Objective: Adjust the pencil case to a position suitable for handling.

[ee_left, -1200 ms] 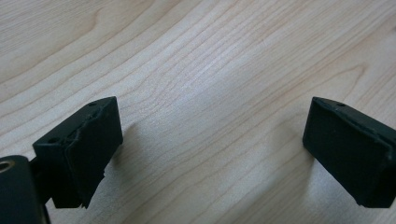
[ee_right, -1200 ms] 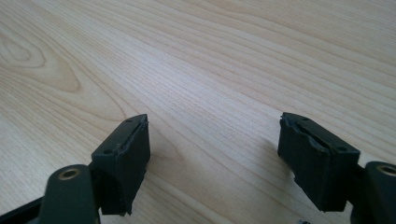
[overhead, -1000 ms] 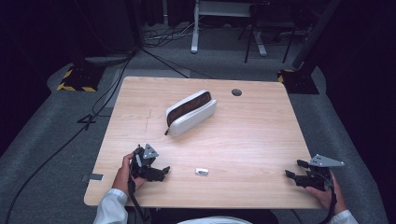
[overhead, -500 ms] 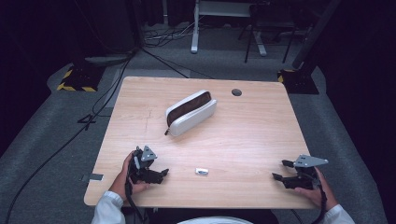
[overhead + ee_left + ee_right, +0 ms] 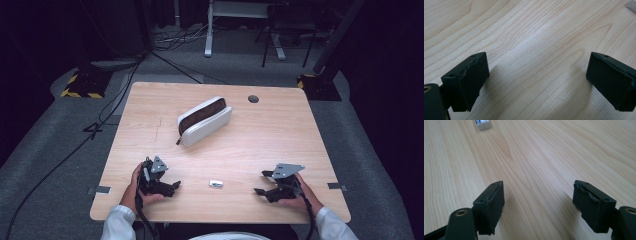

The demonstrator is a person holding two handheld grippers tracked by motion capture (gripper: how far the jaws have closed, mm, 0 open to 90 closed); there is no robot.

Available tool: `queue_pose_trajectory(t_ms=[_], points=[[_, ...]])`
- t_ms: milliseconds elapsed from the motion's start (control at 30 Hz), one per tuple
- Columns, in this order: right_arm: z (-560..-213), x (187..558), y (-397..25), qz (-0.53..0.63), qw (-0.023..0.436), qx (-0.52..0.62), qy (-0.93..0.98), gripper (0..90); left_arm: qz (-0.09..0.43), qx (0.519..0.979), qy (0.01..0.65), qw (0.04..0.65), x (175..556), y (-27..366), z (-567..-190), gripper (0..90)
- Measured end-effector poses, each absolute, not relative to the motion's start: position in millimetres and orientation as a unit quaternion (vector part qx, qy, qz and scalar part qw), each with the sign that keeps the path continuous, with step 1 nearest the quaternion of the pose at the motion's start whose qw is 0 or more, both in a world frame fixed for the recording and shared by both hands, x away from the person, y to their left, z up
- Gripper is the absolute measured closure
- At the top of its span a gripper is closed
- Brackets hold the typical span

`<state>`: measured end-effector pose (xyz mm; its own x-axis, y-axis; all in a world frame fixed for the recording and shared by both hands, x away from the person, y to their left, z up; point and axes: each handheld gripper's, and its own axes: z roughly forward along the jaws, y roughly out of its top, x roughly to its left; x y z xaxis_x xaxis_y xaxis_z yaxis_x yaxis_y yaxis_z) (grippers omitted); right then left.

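A white pencil case (image 5: 204, 121) with a dark open top lies at the middle of the wooden table (image 5: 280, 130). A small white eraser-like block (image 5: 216, 183) rests near the front edge, between the two grippers; it shows again as the white block (image 5: 482, 124) in the right gripper view and as a white corner (image 5: 632, 5) in the left gripper view. My left gripper (image 5: 175, 186) is held low at the front left, open and empty, as my left gripper (image 5: 536, 80) shows. My right gripper (image 5: 262, 182) is at the front right, open and empty, pointing toward the block (image 5: 539, 202).
A round cable hole (image 5: 253, 99) is in the table's far right part. Cables, a yellow-black striped base (image 5: 80, 85) and a white desk frame (image 5: 210, 30) stand on the grey floor beyond the table.
My right gripper has moved left along the front edge, toward the small white block. The left gripper has barely shifted.
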<state>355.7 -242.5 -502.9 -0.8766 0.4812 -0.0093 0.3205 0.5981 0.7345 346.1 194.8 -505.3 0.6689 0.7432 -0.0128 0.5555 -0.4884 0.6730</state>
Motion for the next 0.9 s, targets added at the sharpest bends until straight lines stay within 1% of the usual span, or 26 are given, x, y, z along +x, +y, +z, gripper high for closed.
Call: queue_pose_trajectory(t_ms=[267,400,667,767,900], points=[[-503,357,-182,0.390,0.085,0.181,0.899,27.8,0.141,0.850,0.383,0.333,346,194,-506,5.4],[-503,357,-168,0.392,0.079,0.166,0.901,28.2,0.141,0.850,0.384,0.333,346,194,-506,5.4],[-503,356,-136,0.399,0.075,0.151,0.901,38.0,0.141,0.850,0.384,0.333,346,194,-506,5.4],[-503,356,-129,0.401,0.074,0.148,0.901,39.3,0.141,0.850,0.384,0.333,346,194,-505,5.4],[-503,356,-121,0.403,0.072,0.144,0.901,47.2,0.141,0.850,0.383,0.333,346,194,-505,5.4]])
